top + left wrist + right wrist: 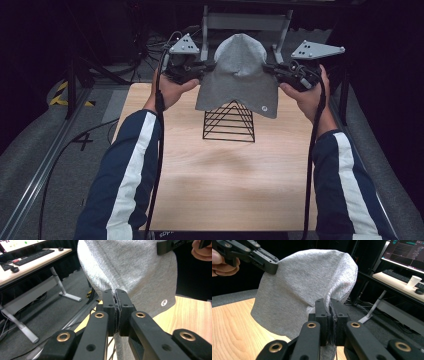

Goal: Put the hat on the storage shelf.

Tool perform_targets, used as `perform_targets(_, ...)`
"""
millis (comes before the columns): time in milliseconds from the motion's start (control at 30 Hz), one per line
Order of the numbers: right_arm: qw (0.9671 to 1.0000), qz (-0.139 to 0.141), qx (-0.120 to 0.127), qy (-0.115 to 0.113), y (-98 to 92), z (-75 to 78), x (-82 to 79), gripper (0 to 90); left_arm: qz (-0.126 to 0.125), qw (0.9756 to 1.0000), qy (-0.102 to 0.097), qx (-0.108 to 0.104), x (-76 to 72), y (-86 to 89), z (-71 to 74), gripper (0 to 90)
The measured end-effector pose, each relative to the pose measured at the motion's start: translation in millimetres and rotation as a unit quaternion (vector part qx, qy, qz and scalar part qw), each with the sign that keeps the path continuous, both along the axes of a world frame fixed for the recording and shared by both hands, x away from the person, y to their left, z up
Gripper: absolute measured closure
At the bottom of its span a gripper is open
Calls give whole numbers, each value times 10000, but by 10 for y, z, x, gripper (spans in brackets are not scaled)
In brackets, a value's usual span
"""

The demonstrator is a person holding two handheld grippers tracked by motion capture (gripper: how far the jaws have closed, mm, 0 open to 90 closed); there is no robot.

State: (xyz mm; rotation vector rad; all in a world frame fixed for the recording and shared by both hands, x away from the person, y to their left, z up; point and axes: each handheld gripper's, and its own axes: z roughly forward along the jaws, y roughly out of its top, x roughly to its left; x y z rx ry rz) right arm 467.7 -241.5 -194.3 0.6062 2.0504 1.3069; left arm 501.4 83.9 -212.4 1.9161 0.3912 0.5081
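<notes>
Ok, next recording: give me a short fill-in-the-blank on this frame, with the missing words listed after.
1. Each gripper, the left gripper and the right gripper, has its jaws ____ on the grey beanie.
2. The beanie hangs above a black wire ____.
3. That wire piece stands on the ____ table.
4. The small round logo sits near the beanie's ____ edge.

Missing words: shut; pyramid; wooden; lower

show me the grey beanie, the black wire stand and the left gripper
grey beanie (239, 75), high view, middle of its front panel
black wire stand (229, 131), high view, lower rungs of the pyramid frame
left gripper (115, 296), left gripper view, tips of its closed jaws pinching the beanie's edge
</notes>
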Motion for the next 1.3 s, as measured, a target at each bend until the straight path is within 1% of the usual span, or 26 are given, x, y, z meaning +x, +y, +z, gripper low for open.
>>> perform_targets(33, 10000, 0, 0, 0, 0, 0, 0, 861, 0, 10000, 0, 0, 0, 0, 0, 876)
perform_targets(133, 10000, 59, -69, -5, 38, -30, -47, 862, -38, 10000, 38, -47, -30, 37, -59, 876)
perform_targets(200, 9999, 70, -103, -12, 51, -39, -67, 861, -54, 9999, 41, -112, -47, 54, -96, 876)
perform_targets(267, 9999, 96, -107, -26, 55, -50, -91, 862, -114, 9998, 53, -174, -63, 82, -133, 877)
perform_targets(333, 9999, 113, -105, -26, 51, -64, -108, 862, -104, 9997, 86, -183, -71, 104, -167, 876)
perform_targets(367, 9999, 103, -123, -14, 46, -76, -114, 862, -103, 9996, 117, -249, -73, 132, -190, 876)
perform_targets(500, 9999, 72, -91, -1, 23, -90, -122, 862, -69, 9994, 121, -322, -80, 188, -184, 876)
perform_targets(567, 10000, 63, -54, -15, 7, -85, -132, 862, -53, 9995, 72, -308, -84, 193, -166, 876)
perform_targets(600, 10000, 52, -49, -24, 0, -81, -136, 862, -87, 9995, 104, -279, -95, 193, -152, 876)
perform_targets(667, 10000, 51, -30, -29, -18, -74, -144, 862, -104, 9995, 79, -284, -103, 187, -140, 876)
perform_targets(800, 10000, 49, -47, -23, -51, -60, -173, 862, -204, 9994, 20, -286, -156, 169, -92, 876)
perform_targets(933, 9999, 86, -80, -30, -65, -71, -221, 862, -303, 9991, 39, -284, -197, 155, -93, 876)
perform_targets(1000, 9999, 91, -104, -14, -65, -87, -236, 862, -312, 9992, 40, -259, -207, 145, -108, 876)
perform_targets(1100, 9998, 78, -181, -12, -62, -131, -246, 862, -354, 9989, 77, -298, -207, 142, -149, 876)
perform_targets(1133, 9998, 75, -169, -11, -68, -146, -248, 862, -333, 9990, 88, -287, -202, 140, -169, 876)
perform_targets(1200, 9999, 54, -159, 25, -79, -185, -236, 862, -337, 9991, 115, -221, -184, 135, -217, 876)
perform_targets(1300, 9998, 19, -179, 91, -94, -256, -207, 862, -279, 9993, 198, -143, -149, 123, -308, 875)
